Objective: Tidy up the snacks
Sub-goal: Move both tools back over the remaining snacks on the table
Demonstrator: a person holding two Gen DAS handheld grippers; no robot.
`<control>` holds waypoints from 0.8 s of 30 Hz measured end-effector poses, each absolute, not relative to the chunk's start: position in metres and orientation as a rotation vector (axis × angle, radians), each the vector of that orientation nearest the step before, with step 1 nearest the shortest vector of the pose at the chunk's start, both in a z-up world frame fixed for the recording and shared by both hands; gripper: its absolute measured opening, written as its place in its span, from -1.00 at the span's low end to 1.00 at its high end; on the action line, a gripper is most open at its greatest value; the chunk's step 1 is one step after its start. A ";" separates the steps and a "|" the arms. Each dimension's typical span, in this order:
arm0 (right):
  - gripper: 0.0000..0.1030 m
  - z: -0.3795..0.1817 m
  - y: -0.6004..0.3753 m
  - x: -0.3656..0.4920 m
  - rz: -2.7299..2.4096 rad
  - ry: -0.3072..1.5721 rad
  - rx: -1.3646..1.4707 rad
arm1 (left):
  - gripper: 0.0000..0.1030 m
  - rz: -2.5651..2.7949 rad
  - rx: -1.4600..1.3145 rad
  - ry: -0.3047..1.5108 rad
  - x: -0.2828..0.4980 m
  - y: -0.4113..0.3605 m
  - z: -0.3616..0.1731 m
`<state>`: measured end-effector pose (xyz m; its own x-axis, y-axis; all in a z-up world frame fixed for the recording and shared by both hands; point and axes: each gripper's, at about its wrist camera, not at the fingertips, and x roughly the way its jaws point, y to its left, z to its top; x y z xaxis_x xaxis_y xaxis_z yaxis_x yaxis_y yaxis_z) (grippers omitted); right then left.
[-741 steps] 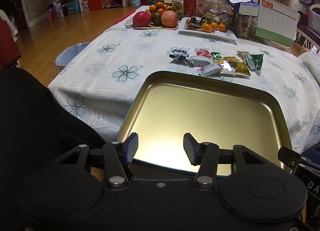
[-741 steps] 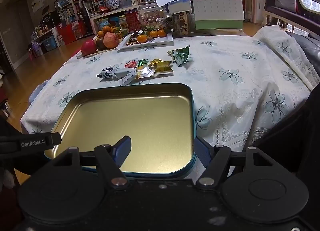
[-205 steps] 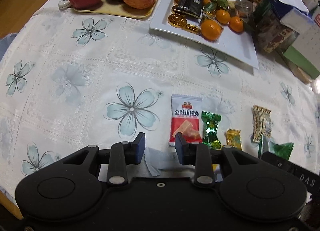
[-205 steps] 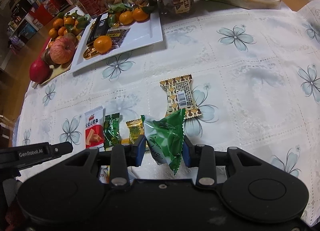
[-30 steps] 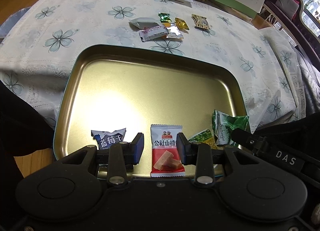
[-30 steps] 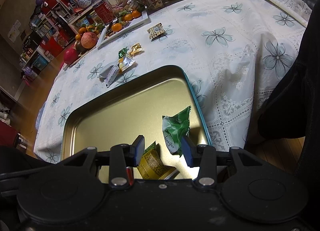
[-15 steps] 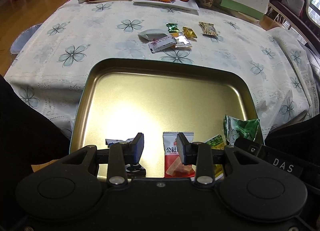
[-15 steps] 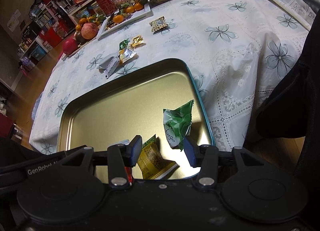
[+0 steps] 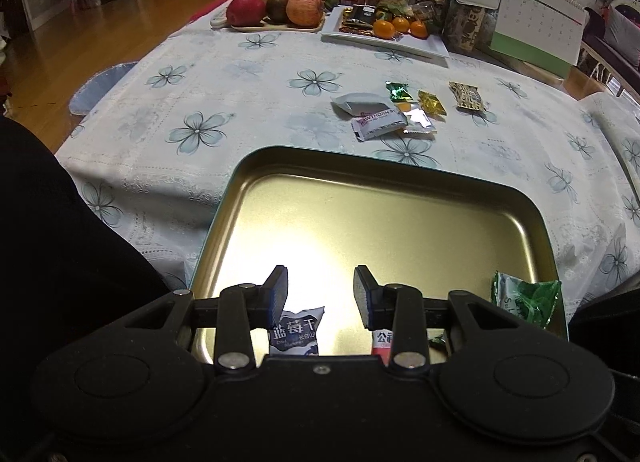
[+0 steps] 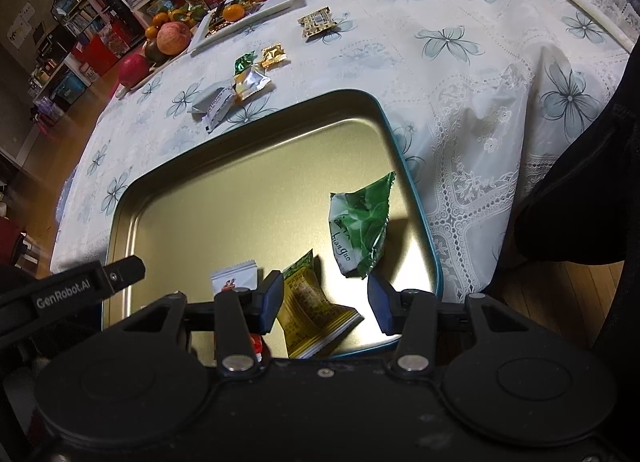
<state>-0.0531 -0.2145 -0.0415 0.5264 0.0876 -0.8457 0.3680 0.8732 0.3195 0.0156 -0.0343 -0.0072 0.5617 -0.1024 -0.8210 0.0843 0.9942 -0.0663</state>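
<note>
A gold tin tray (image 9: 384, 222) with a teal rim lies on the flowered tablecloth. At its near edge lie a blue-and-white packet (image 9: 298, 332), a red packet (image 9: 379, 339) and a green packet (image 9: 524, 298). My left gripper (image 9: 320, 294) hovers open over them, holding nothing. In the right wrist view my right gripper (image 10: 326, 302) is open above the tray (image 10: 224, 198). A yellow-green packet (image 10: 312, 306) lies flat below its jaws. The green packet (image 10: 360, 222) rests free beyond the fingertips. Several small snacks (image 9: 384, 114) remain on the cloth past the tray.
At the table's far end stand a fruit board (image 9: 276, 10), a white plate with oranges (image 9: 424, 46), jars and a desk calendar (image 9: 536, 34). A person's dark clothing (image 9: 60, 242) fills the near left. The cloth hangs over the table's right edge (image 10: 500, 142).
The right jaws have widened and the green packet now lies free in the tray. The left gripper has tilted upward, so the red packet is mostly hidden under it.
</note>
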 end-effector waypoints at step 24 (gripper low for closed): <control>-0.05 -0.017 -0.227 0.013 -0.062 1.077 0.484 | -0.13 -0.233 0.056 1.052 0.104 -0.036 0.027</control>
